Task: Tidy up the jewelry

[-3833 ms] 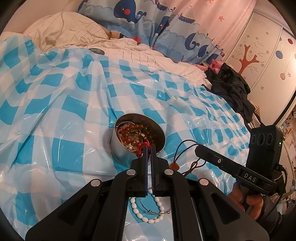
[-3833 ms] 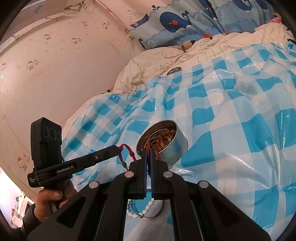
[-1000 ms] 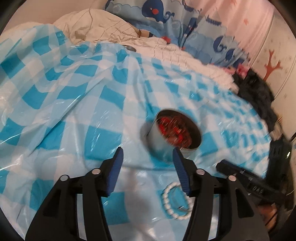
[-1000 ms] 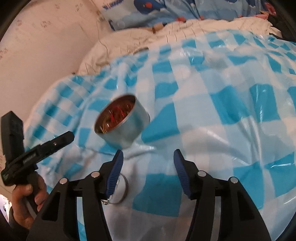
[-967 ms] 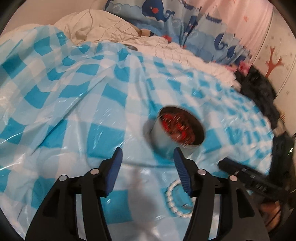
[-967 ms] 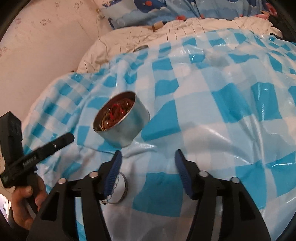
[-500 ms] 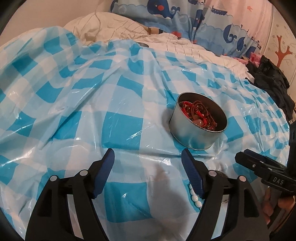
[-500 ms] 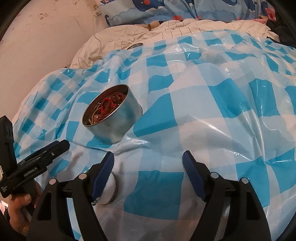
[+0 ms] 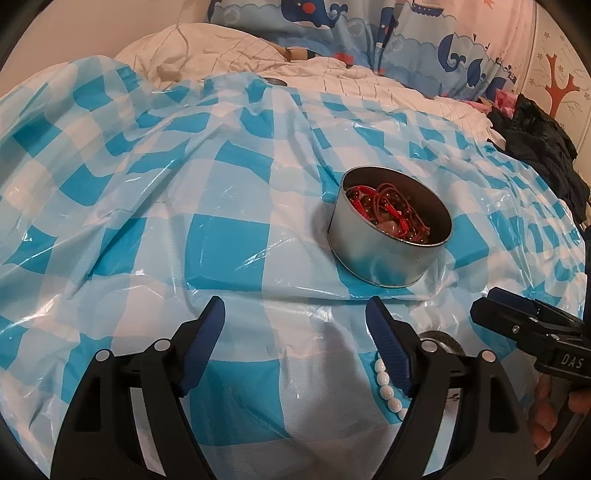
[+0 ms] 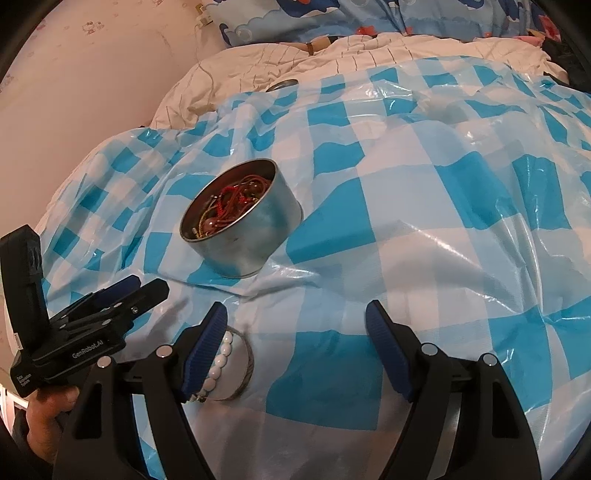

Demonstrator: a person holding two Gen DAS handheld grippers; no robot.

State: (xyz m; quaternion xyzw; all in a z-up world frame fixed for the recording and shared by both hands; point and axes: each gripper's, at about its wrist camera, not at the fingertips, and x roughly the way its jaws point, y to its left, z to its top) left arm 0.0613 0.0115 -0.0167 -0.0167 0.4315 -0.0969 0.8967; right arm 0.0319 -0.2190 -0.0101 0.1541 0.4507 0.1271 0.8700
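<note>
A round metal tin [image 9: 388, 254] holding red cords and brown beads sits on the blue-and-white checked plastic sheet [image 9: 221, 236]; it also shows in the right wrist view [image 10: 243, 236]. A white pearl bracelet [image 9: 386, 384] lies on the sheet nearer than the tin, partly hidden by my left gripper's right finger; in the right wrist view the bracelet [image 10: 221, 354] lies beside the left finger. My left gripper [image 9: 295, 332] is open and empty. My right gripper [image 10: 295, 332] is open and empty. Each gripper shows in the other's view, left [image 10: 125, 295] and right [image 9: 517, 317].
The sheet covers a bed with a white quilt [image 9: 240, 55] and whale-print bedding [image 9: 351, 26] behind. Dark clothes [image 9: 543, 147] lie at the far right. A small round metal object [image 10: 282, 85] rests on the quilt. A pink wall [image 10: 92, 74] rises on the left.
Both grippers have opened, letting go of the red cord that now lies in the tin, and have drawn back from the tin. The tin now sits farther off in both views.
</note>
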